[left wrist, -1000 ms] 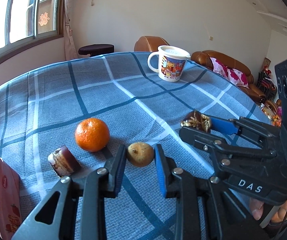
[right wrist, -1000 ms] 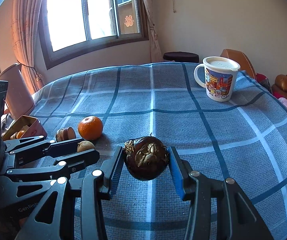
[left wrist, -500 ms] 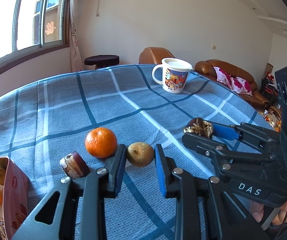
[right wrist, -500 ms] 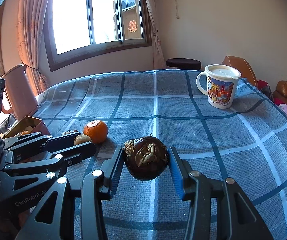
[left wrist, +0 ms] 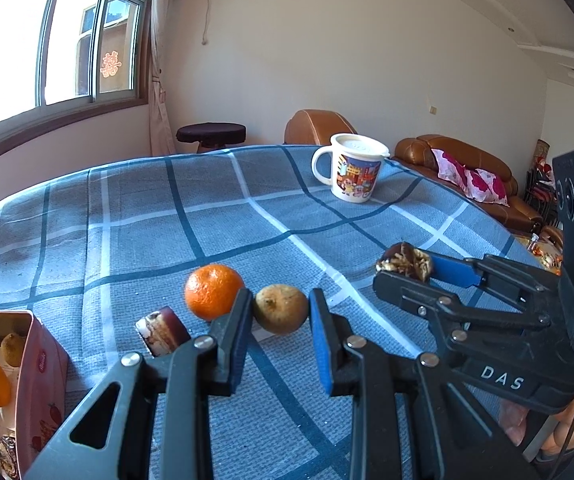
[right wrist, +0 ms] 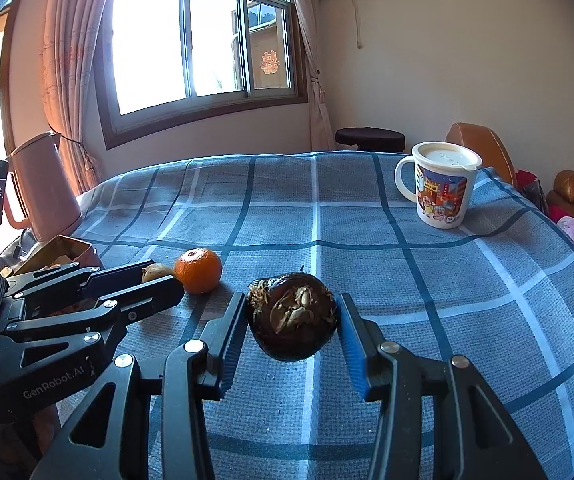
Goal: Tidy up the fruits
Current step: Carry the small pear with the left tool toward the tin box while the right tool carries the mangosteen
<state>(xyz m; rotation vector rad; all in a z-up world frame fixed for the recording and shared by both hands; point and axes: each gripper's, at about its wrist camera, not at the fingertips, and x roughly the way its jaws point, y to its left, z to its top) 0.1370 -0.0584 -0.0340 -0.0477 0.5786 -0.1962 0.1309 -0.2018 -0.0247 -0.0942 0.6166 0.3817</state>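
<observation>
Left tongs [left wrist: 281, 320]: black plastic, triangular cut-outs in the finger arms, silver round rivets at the pivots, blue ribbed pads on the inner faces; white lettering "GenRobot.AI" on the body. Right tongs [right wrist: 291, 328]: same black build, silver rivets, blue ribbed pads; white lettering "DAS"; black housing behind with three round ports. Bare skin of the hand [left wrist: 567, 428] below the body

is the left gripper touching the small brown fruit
Touching. The left wrist view shows both fingers of the left gripper pressed against the sides of the small brown fruit.
</observation>
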